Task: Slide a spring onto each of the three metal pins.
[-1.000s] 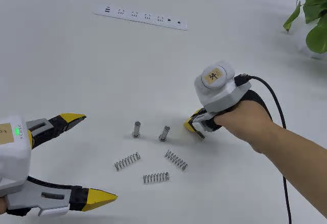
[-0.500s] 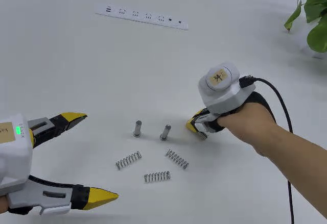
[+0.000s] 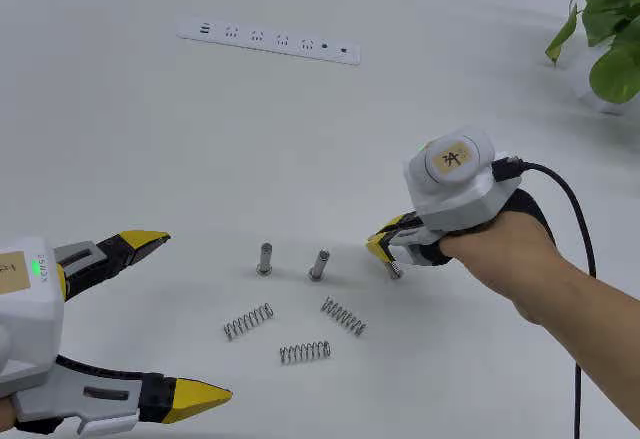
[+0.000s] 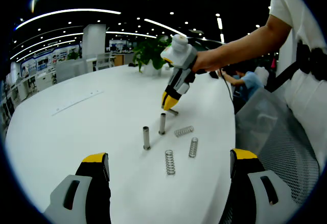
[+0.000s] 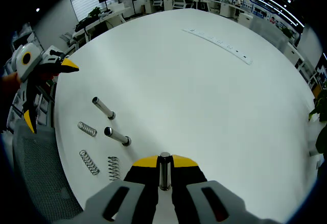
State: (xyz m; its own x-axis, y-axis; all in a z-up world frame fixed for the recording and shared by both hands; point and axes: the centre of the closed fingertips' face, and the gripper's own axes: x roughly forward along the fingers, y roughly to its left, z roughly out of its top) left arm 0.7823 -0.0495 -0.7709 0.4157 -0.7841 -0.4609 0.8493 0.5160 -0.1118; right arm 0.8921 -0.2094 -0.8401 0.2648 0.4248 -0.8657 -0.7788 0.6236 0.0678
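Two metal pins stand upright on the white table, one [image 3: 265, 257] on the left and one [image 3: 319, 264] beside it. My right gripper [image 3: 385, 247] is shut on the third pin [image 3: 394, 270], tilted with its lower end close to the table; in the right gripper view that pin [image 5: 164, 171] sits between the yellow fingertips. Three springs lie in front of the pins: left [image 3: 248, 321], right [image 3: 343, 315] and nearest [image 3: 305, 352]. My left gripper [image 3: 185, 317] is open at the lower left, apart from the springs; in its own view it [image 4: 167, 156] frames the pins [image 4: 146, 138] and springs [image 4: 193, 147].
A white power strip [image 3: 268, 40] lies at the far side of the table. A green plant [image 3: 600, 34] stands at the far right. A black cable [image 3: 570, 219] runs from the right gripper past the person's arm.
My right gripper has shifted slightly to the right with the pin in it. The left gripper, the standing pins and the springs have stayed put.
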